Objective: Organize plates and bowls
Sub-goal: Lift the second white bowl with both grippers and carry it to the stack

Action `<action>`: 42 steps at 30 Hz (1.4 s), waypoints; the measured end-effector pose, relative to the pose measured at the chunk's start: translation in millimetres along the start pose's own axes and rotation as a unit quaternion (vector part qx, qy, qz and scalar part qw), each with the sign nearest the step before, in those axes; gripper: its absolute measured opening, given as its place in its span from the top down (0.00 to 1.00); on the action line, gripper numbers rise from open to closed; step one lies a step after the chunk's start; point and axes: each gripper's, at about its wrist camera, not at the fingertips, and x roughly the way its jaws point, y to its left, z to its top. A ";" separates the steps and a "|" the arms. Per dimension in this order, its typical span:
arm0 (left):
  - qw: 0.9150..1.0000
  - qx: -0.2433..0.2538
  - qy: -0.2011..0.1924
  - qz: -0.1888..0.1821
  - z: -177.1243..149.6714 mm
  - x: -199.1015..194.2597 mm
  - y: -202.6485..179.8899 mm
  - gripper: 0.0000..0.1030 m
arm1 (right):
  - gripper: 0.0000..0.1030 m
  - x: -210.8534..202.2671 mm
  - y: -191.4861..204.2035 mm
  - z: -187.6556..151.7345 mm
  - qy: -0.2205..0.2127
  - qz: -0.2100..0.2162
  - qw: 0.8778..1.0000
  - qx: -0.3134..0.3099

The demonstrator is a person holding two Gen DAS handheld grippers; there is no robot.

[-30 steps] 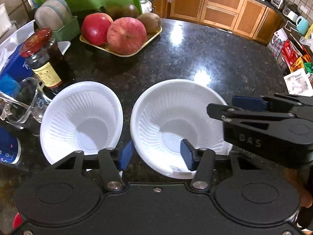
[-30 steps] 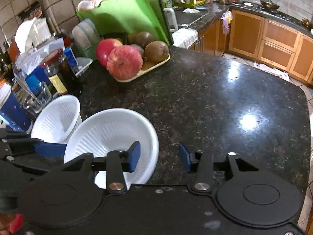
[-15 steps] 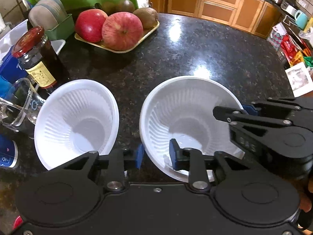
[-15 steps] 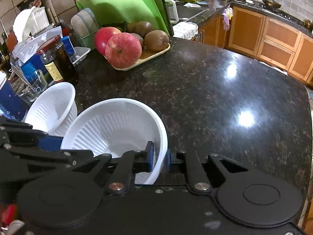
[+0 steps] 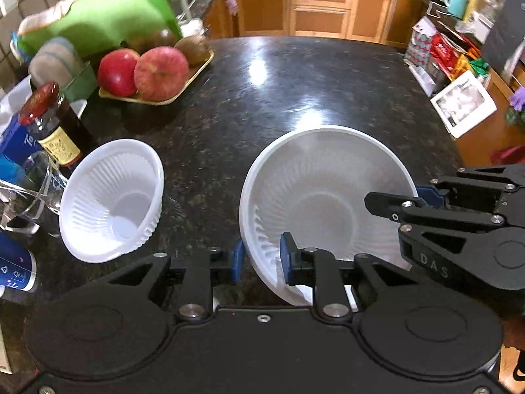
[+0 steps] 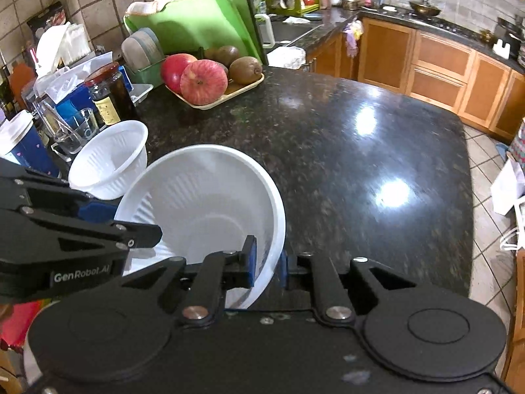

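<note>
A large white ribbed plastic bowl [image 5: 323, 203] is held above the dark granite counter [image 5: 262, 98]. My left gripper [image 5: 261, 257] is shut on its near left rim. My right gripper [image 6: 265, 262] is shut on its right rim; its black body shows at the right of the left wrist view [image 5: 459, 216]. The same bowl shows in the right wrist view [image 6: 203, 203]. A smaller white ribbed bowl [image 5: 113, 198] stands on the counter to the left, also in the right wrist view [image 6: 110, 161].
A tray of apples and kiwis [image 5: 154, 75] sits at the back left. A dark jar with a red lid [image 5: 54, 121], a glass cup [image 5: 24, 190] and a blue cup [image 5: 13, 266] crowd the left edge. A green cutting board [image 6: 197, 29] stands behind.
Both grippers closed on the large bowl's rim and lifted it. It has moved right and away from the small bowl, which stayed on the counter.
</note>
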 end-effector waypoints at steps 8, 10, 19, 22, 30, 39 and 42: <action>0.999 0.037 -0.025 -0.005 -18.6 -24.0 -15.3 0.71 | 0.84 -39.7 9.4 -29.7 -0.020 -0.015 0.999 0.026; 0.999 0.043 -0.031 -0.009 -22.9 -29.8 -16.1 0.71 | 0.84 -48.6 13.4 -33.9 -0.028 -0.019 0.999 0.032; 0.996 0.060 -0.063 -0.022 -44.7 -67.9 -6.1 0.71 | 0.84 -99.8 50.2 -51.2 -0.067 -0.030 0.997 0.017; 0.995 0.062 -0.075 -0.025 -53.8 -81.0 4.5 0.71 | 0.84 -111.3 66.9 -56.9 -0.076 -0.026 0.997 0.012; 0.993 0.078 -0.078 -0.030 -84.9 -98.7 25.8 0.71 | 0.84 -121.0 102.3 -77.6 -0.070 -0.006 0.997 0.022; 0.993 0.098 -0.040 -0.054 -105.1 -86.0 34.9 0.71 | 0.84 -113.0 119.0 -107.5 -0.035 -0.005 0.998 0.047; 0.993 0.098 -0.026 -0.064 -108.8 -79.6 36.0 0.71 | 0.84 -107.1 120.2 -114.3 -0.024 -0.011 0.998 0.057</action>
